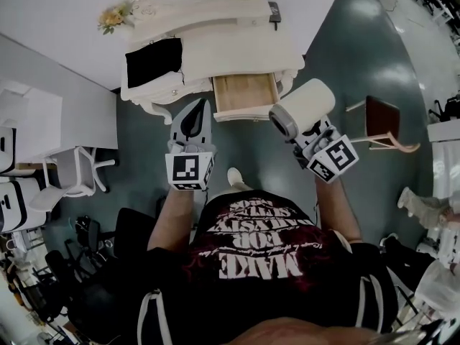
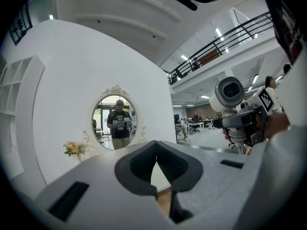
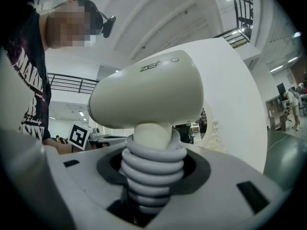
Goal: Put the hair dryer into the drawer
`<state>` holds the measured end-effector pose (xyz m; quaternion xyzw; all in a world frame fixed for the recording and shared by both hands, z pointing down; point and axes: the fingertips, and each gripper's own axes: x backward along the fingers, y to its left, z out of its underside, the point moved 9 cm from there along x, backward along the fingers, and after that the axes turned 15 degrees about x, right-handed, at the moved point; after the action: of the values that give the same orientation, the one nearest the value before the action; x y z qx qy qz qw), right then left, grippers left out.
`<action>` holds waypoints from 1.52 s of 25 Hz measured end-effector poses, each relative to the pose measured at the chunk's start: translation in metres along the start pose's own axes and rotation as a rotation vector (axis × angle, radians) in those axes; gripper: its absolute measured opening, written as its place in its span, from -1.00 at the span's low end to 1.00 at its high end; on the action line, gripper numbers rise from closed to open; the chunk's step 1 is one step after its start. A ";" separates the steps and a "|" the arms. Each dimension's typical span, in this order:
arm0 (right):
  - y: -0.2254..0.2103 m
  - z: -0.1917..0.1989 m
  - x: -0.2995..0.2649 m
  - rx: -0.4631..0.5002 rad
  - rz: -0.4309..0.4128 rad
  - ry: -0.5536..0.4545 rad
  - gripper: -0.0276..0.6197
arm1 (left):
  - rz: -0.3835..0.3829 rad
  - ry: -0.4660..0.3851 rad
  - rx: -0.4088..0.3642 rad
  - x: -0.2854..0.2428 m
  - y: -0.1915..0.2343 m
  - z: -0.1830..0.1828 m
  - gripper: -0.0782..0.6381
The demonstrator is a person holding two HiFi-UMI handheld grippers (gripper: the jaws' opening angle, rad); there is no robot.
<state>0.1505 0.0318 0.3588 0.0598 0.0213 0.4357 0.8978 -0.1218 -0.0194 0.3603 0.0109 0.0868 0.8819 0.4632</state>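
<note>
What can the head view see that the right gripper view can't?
Only the head view shows the open drawer, the black cloth and the flowers. Only the right gripper view shows the grey cord coiled around the dryer's handle, and the lettering on the dryer's body. Both show the cream hair dryer held in the right gripper.

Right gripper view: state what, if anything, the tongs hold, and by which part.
The right tongs hold the hair dryer by its handle, gripping over the cord coiled around it. The left tongs hold nothing.
</note>
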 end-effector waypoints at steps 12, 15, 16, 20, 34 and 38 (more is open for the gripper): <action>-0.007 -0.005 -0.040 -0.026 0.046 0.001 -0.31 | 0.045 0.002 0.009 -0.028 0.046 -0.008 -0.77; -0.005 -0.005 -0.054 -0.024 0.044 0.001 -0.31 | 0.049 -0.004 0.006 -0.031 0.059 -0.010 -0.77; -0.004 -0.005 -0.058 -0.023 0.042 0.001 -0.31 | 0.050 -0.006 0.007 -0.032 0.063 -0.010 -0.77; 0.002 -0.008 -0.071 -0.009 0.023 0.008 -0.31 | 0.046 -0.016 0.009 -0.031 0.078 -0.014 -0.77; 0.007 -0.007 -0.072 -0.038 0.009 0.028 -0.31 | 0.024 -0.008 0.033 -0.020 0.088 -0.010 -0.77; 0.001 -0.008 -0.075 -0.034 -0.012 0.012 -0.31 | -0.013 -0.018 0.032 -0.016 0.089 -0.013 -0.77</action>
<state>0.1025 -0.0254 0.3501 0.0419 0.0198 0.4309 0.9012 -0.1869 -0.0837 0.3635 0.0257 0.0968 0.8774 0.4692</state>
